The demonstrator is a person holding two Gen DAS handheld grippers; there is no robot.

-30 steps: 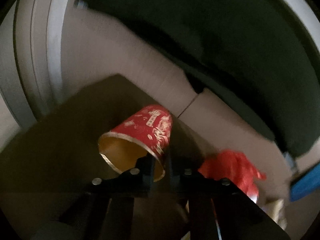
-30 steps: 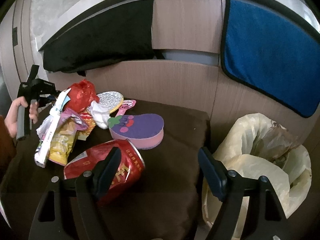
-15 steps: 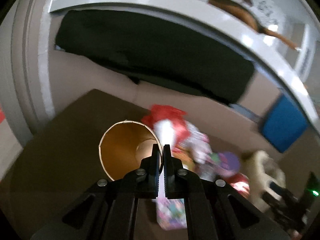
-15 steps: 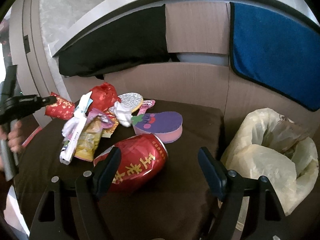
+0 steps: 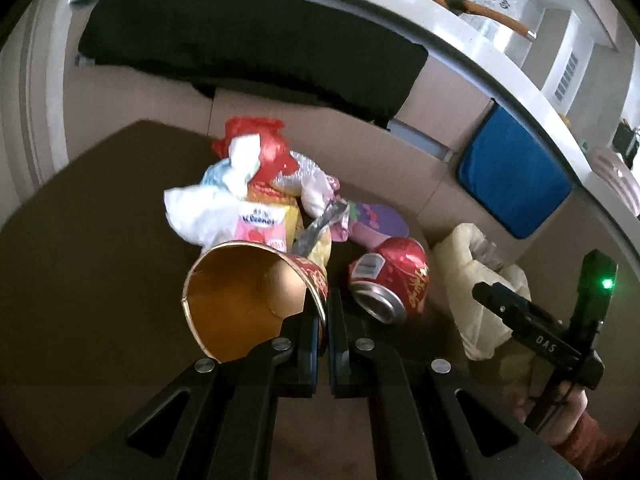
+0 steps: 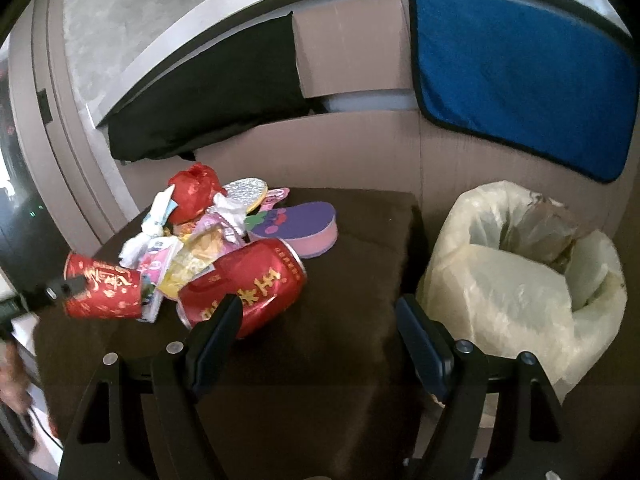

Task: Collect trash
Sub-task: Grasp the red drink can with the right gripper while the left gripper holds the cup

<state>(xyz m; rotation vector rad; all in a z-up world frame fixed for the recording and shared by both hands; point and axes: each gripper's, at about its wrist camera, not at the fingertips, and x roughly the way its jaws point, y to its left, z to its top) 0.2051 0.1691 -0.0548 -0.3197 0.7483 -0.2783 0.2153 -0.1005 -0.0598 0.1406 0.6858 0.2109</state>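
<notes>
The left claw (image 5: 324, 312) is pinched tight on the rim of the red paper cup (image 5: 256, 296); one finger is inside the cup and one outside, so the thin wall cannot slip; the cup hangs tipped, with its mouth facing the camera, just beside the pile of wrappers (image 6: 188, 236) on the brown desk (image 6: 340, 288). The right claw (image 6: 316, 328) is wide open and holds nothing; it waits near the red can (image 6: 244, 284), which lies on its side. The bin bag (image 6: 520, 280) stands open right beside the desk, so I think the cup goes there next.
</notes>
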